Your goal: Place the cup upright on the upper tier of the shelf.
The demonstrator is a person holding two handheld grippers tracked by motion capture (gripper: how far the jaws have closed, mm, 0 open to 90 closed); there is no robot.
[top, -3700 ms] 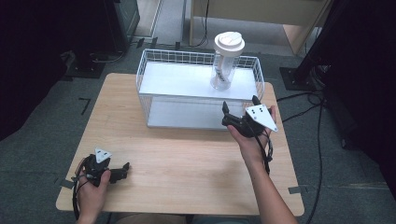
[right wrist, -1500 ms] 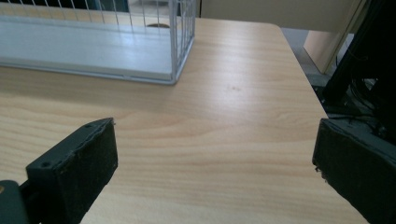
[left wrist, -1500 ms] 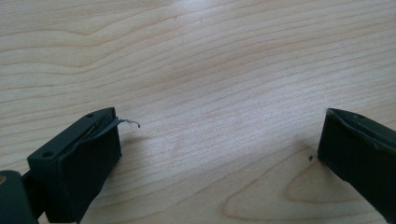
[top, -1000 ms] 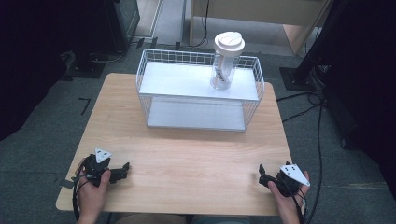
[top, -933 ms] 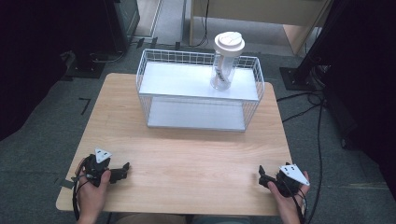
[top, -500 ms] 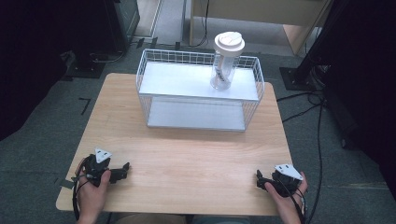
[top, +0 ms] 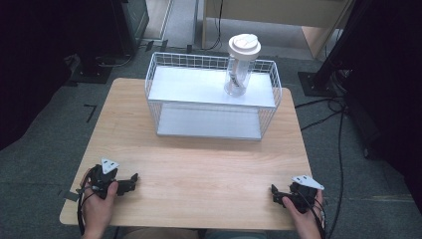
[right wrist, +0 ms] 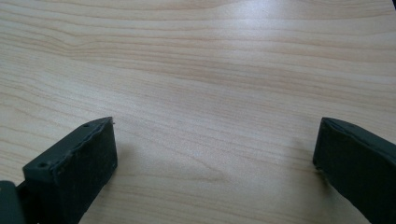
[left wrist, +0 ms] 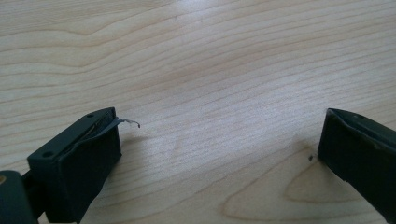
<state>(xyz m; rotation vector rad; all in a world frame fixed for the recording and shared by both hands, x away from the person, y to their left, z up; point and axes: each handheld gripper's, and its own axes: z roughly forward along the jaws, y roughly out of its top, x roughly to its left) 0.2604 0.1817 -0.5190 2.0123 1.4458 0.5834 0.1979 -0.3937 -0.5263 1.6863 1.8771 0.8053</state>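
A lidded cup (top: 242, 64) is standing upright on the upper shelf of the wire basket (top: 159, 82) at the table's (top: 199, 169) far side. The left gripper (top: 130, 180) and right gripper (top: 276, 194) are resting at the near corners, jaws spread wide over bare wood, holding nothing.

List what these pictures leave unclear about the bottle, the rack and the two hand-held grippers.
- Bottle contents: high view, too small and blurred to identify.
- Rack lower shelf: high view, its back part is covered by the top shelf.
- Right hand-held gripper jaw gap: high view, too small; the right gripper view shows the jaws wide apart over bare table.
- Left hand-held gripper body: cut off by the frame's bottom edge.
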